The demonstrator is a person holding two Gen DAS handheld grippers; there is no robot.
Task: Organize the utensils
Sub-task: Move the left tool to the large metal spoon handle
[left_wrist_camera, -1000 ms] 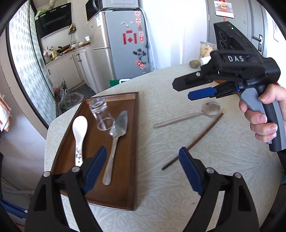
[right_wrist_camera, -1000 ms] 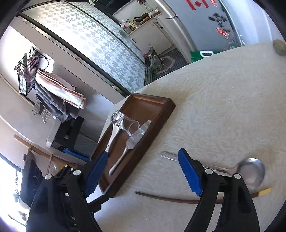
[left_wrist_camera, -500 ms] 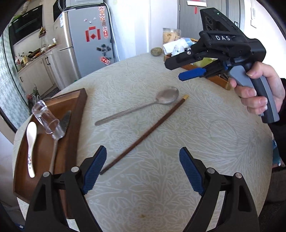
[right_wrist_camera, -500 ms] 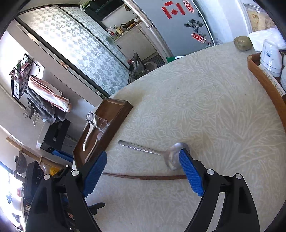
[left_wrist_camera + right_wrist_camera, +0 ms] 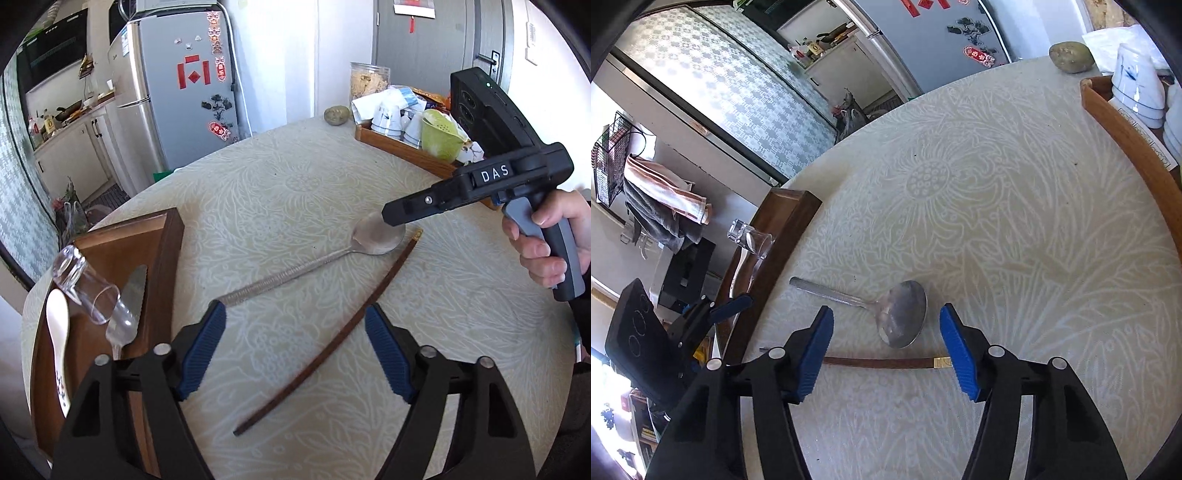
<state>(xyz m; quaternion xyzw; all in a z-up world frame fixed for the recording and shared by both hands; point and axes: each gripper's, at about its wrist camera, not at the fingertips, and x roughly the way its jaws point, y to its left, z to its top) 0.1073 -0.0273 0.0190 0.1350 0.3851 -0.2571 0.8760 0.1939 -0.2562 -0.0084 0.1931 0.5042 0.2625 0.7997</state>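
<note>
A metal spoon (image 5: 314, 264) and a dark wooden chopstick (image 5: 332, 336) lie on the patterned table. Both show in the right wrist view, the spoon (image 5: 886, 310) just above the chopstick (image 5: 882, 363). A dark wooden tray (image 5: 110, 254) at the left holds a tipped glass (image 5: 86, 291), a white ceramic spoon (image 5: 59, 343) and a metal server (image 5: 125, 317). My left gripper (image 5: 295, 347) is open and empty over the near part of the chopstick. My right gripper (image 5: 886, 349) is open and empty, hovering over the spoon's bowl; it also shows in the left wrist view (image 5: 402, 216).
A second wooden tray (image 5: 406, 151) at the far right holds cups and a green strainer. A potato-like lump (image 5: 337, 115) sits near the table's far edge. A fridge (image 5: 184, 92) stands beyond the table. The table's edge curves close behind the dark tray.
My left gripper has swung right, away from the dark tray, and closed in over the chopstick. My right gripper has come down nearer the spoon's bowl. Both stay open.
</note>
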